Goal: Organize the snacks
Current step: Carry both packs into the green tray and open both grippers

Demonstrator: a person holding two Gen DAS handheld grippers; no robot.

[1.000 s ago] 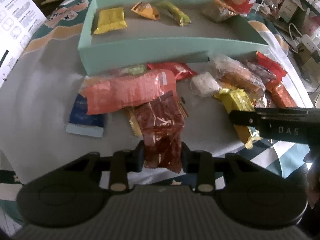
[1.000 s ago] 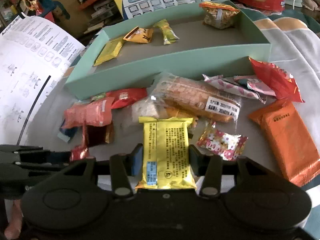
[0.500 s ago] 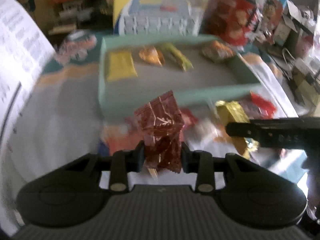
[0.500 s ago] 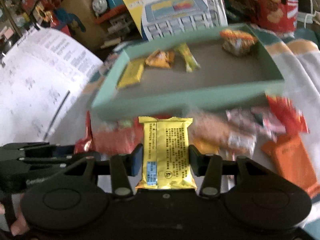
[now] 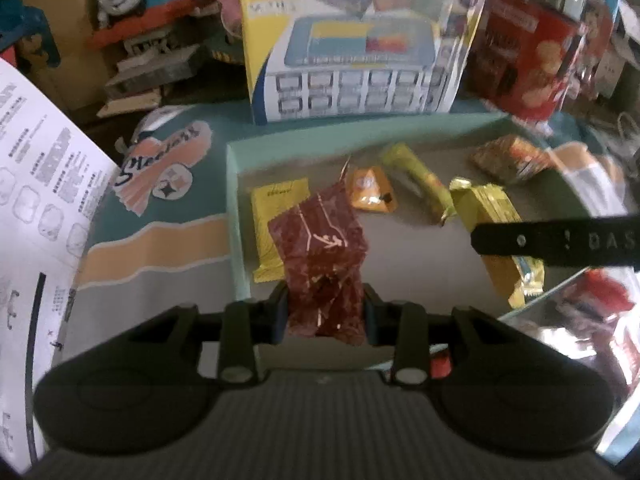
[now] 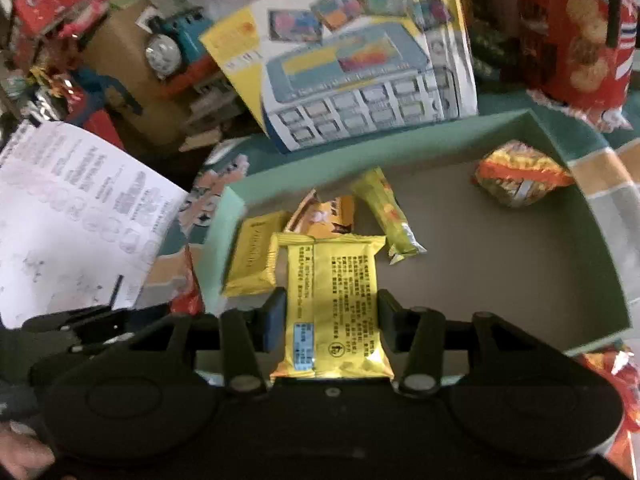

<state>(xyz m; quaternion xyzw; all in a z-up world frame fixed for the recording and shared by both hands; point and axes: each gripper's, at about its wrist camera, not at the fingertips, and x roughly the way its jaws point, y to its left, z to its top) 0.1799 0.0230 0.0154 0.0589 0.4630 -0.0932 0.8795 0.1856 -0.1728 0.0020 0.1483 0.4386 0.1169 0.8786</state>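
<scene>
My left gripper [image 5: 324, 312] is shut on a dark red snack packet [image 5: 322, 256] and holds it above the near left part of the mint green tray [image 5: 236, 216]. My right gripper [image 6: 332, 320] is shut on a yellow snack packet [image 6: 334, 300] above the tray [image 6: 600, 248]; it also shows in the left wrist view [image 5: 492, 220], with the right gripper's finger across it. In the tray lie a flat yellow packet [image 6: 252, 260], an orange packet [image 5: 372, 192], a yellow-green stick packet [image 5: 420, 180] and an orange noodle bag [image 6: 516, 176].
Loose red snack bags lie outside the tray's near right corner [image 6: 612, 376]. A toy box [image 5: 360, 48] and a red cookie bag [image 5: 532, 56] stand behind the tray. A printed paper sheet [image 5: 36, 184] lies at the left, on a patterned cloth [image 5: 160, 208].
Both grippers have lifted their packets off the table and carried them forward over the tray. The loose snack pile has dropped out of view below.
</scene>
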